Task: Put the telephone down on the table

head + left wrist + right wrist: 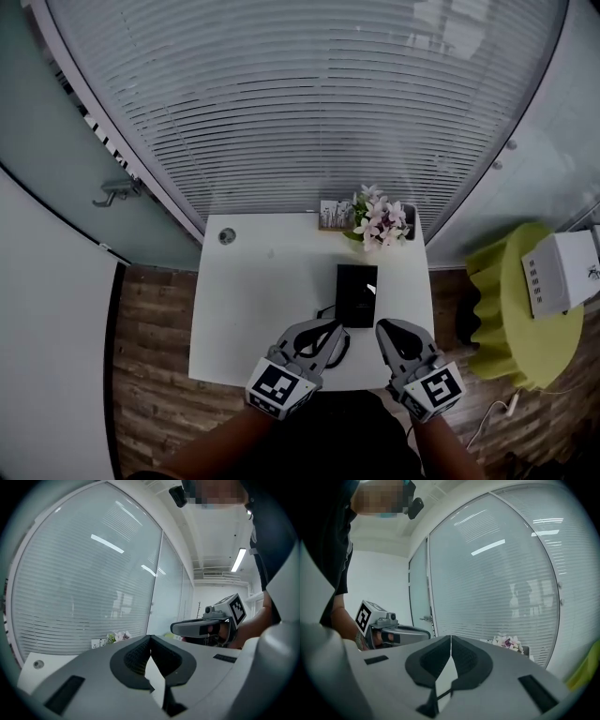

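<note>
- Two sets of tongs, both pressed together and empty: the left tongs (150, 637) and the right tongs (451, 637) each have their dark ribbed pads meeting at the tips, with nothing between them.
- Both hang side by side over the near edge of the white rectangular worktop (253, 300), pointing across it towards the slatted window blinds (309, 103).
- Just beyond their tips, the flat black rectangular telephone (356, 293) lies on the worktop, touched by neither.
- What looks like a thin dark cord (326, 308) runs from the telephone's near left side towards the left tongs.
- Farther off, a bunch of pink and white flowers (380, 220) stands at the far edge.
- Judging by this, the telephone is already down. If it must be handled again, a pair of tongs would have to spread first and close on its long sides, clear of the cord.
</note>
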Demonstrator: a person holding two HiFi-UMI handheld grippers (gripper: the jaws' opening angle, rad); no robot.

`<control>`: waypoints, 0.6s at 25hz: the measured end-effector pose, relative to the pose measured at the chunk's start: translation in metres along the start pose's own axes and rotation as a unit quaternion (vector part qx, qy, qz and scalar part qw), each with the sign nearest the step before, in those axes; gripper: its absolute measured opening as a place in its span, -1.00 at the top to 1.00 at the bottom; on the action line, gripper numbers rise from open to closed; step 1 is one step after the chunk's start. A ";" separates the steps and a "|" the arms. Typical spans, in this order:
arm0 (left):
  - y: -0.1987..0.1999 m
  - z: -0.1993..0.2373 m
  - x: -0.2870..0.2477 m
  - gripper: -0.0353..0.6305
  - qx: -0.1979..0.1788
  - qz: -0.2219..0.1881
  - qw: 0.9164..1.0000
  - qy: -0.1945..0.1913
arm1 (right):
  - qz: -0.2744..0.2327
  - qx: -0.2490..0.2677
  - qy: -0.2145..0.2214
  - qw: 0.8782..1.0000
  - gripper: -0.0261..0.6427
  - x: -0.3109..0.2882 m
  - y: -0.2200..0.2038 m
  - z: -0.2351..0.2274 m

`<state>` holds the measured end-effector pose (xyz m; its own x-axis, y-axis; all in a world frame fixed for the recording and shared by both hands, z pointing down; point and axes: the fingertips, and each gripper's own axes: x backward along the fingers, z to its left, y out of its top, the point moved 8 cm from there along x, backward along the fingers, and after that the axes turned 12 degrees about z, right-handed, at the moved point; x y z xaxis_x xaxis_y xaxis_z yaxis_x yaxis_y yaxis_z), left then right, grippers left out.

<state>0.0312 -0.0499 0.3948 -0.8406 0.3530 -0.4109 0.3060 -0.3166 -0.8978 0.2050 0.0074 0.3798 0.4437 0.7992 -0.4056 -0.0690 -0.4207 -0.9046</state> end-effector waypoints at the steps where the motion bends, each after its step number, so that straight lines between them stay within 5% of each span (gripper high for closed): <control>1: -0.002 0.005 -0.002 0.87 0.007 0.002 1.000 -0.001 | 0.003 -0.003 0.000 1.000 0.85 -0.003 -0.001 -0.001; 15: -0.027 0.048 -0.060 0.87 0.057 0.042 0.997 0.015 | 0.041 -0.002 0.014 0.999 0.85 -0.050 -0.021 -0.046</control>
<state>0.0521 -0.1046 0.4517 -0.8003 0.3464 -0.4893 0.3196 -0.4440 -0.8371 0.2257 -0.0435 0.4254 0.4621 0.7491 -0.4746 -0.1036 -0.4859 -0.8678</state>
